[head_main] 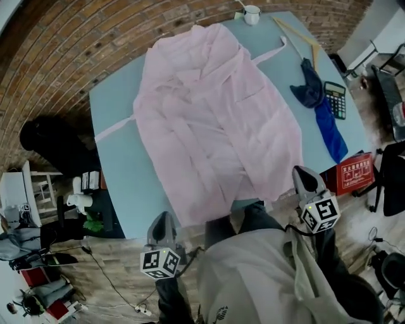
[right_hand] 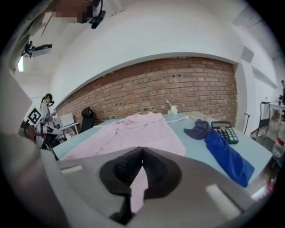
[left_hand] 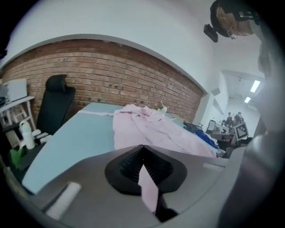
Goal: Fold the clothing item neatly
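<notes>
A pale pink robe (head_main: 215, 120) lies spread flat, collar away from me, on the light blue table (head_main: 120, 164). Its belt ends stick out on both sides. My left gripper (head_main: 165, 217) hovers at the table's near edge, just left of the robe's hem, with its jaws shut. My right gripper (head_main: 300, 171) is by the hem's right corner, also shut. The left gripper view looks over the shut left gripper (left_hand: 143, 146) to the robe (left_hand: 151, 127). The right gripper view shows the right gripper (right_hand: 141, 148) before the robe (right_hand: 133, 131). A pink sliver shows behind each pair of pads; no cloth visibly hangs from either gripper.
To the right of the robe lie a blue cloth (head_main: 324, 114) and a calculator (head_main: 335, 99). A white cup (head_main: 252, 14) and wooden sticks (head_main: 297, 31) are at the far edge. A red box (head_main: 354, 172) stands off the right side and a black chair (head_main: 54, 142) off the left.
</notes>
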Demonstrator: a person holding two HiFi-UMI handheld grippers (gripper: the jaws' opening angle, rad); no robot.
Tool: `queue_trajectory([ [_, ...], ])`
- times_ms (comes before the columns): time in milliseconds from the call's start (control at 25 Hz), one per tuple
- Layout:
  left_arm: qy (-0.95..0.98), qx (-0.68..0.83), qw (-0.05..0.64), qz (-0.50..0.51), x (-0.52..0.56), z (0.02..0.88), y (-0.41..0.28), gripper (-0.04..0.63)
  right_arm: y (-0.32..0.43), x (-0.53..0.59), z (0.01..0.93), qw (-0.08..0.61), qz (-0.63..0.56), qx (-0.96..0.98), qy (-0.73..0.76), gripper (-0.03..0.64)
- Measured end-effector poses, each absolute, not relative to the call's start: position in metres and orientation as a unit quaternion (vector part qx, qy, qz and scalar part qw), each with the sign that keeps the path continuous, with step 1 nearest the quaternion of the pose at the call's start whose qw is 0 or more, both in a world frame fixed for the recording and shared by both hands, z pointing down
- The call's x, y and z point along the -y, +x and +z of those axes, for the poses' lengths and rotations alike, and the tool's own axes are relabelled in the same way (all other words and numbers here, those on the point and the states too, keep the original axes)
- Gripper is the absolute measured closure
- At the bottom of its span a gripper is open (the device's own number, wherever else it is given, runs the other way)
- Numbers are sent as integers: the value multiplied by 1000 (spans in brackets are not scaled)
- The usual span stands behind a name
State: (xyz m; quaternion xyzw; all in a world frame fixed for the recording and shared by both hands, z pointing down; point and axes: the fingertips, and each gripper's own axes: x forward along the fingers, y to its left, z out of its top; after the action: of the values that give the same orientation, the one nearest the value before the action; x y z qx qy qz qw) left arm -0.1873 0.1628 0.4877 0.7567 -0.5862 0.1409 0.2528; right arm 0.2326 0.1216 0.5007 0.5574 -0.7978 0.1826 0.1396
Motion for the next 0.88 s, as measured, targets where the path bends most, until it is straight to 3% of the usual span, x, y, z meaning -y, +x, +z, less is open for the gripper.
queue_trajectory([
  [360,671,683,270,101,-214,533,-147,586,275,-165,559,259,182,793,520,615],
  [400,666,685,280,100,-214,539,-147,530,277,-166,566,270,179,789,522,615],
  [440,662,683,291,99,-214,546,-146,397,278,-167,574,281,173,786,523,615],
  [520,661,672,316,105,-217,564,-142,308,280,-168,586,292,168,782,525,609],
  [600,661,660,332,129,-219,581,-141,216,283,-165,592,284,181,777,532,465],
  [680,660,653,338,154,-224,594,-141,200,287,-165,596,278,202,771,536,416],
  [880,655,658,328,171,-226,600,-138,187,284,-168,598,276,232,773,522,414],
])
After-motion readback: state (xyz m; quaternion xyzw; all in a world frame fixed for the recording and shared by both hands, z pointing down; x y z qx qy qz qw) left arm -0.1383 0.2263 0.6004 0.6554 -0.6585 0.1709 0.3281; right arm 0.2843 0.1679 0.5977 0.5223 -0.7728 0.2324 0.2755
